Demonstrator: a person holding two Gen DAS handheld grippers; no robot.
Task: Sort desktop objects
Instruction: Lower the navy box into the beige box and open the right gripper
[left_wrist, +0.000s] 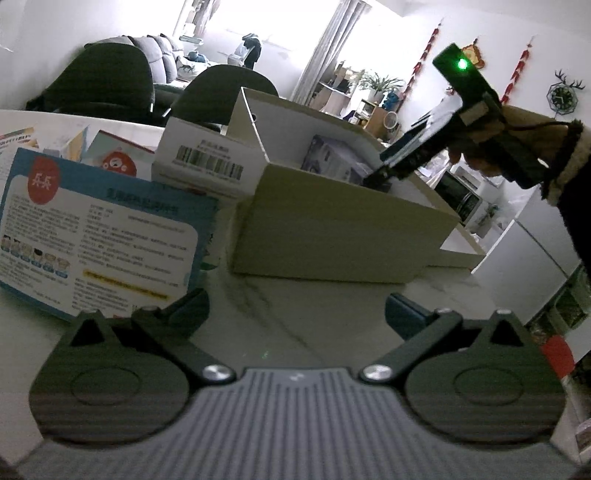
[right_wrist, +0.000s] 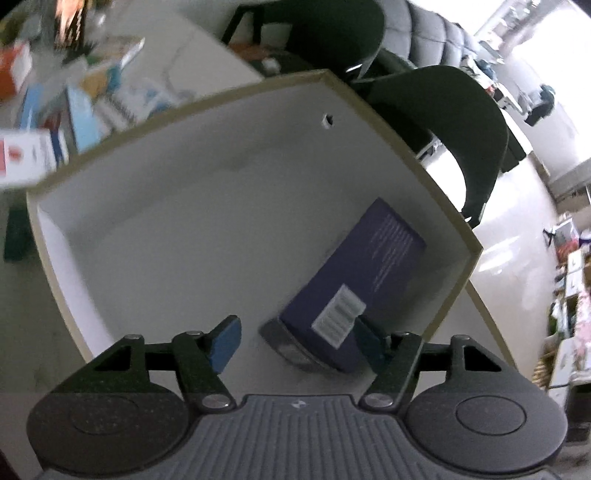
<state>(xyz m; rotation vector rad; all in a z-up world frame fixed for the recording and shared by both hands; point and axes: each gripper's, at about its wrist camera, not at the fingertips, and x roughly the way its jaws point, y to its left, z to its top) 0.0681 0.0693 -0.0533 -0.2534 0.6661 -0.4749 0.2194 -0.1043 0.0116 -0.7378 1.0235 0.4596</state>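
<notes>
An open white cardboard box (left_wrist: 332, 229) stands on the marble table. In the right wrist view I look down into the box (right_wrist: 184, 221). A dark purple carton (right_wrist: 362, 280) with a barcode label lies on its floor by the right wall. My right gripper (right_wrist: 297, 345) hangs over the carton's near end. Its left pad (right_wrist: 225, 343) is well clear of the carton and its right finger (right_wrist: 373, 347) is close beside it, so the gripper is open. From the left wrist view a hand holds that right gripper (left_wrist: 380, 177) tipped into the box. My left gripper (left_wrist: 297, 308) rests low over the table, open and empty.
A blue-and-white printed package (left_wrist: 92, 236) leans at the left, with a white barcode box (left_wrist: 207, 162) behind it. Several booklets and small packs (right_wrist: 92, 92) lie beyond the box's far wall. Two dark chairs (left_wrist: 103, 81) stand past the table edge.
</notes>
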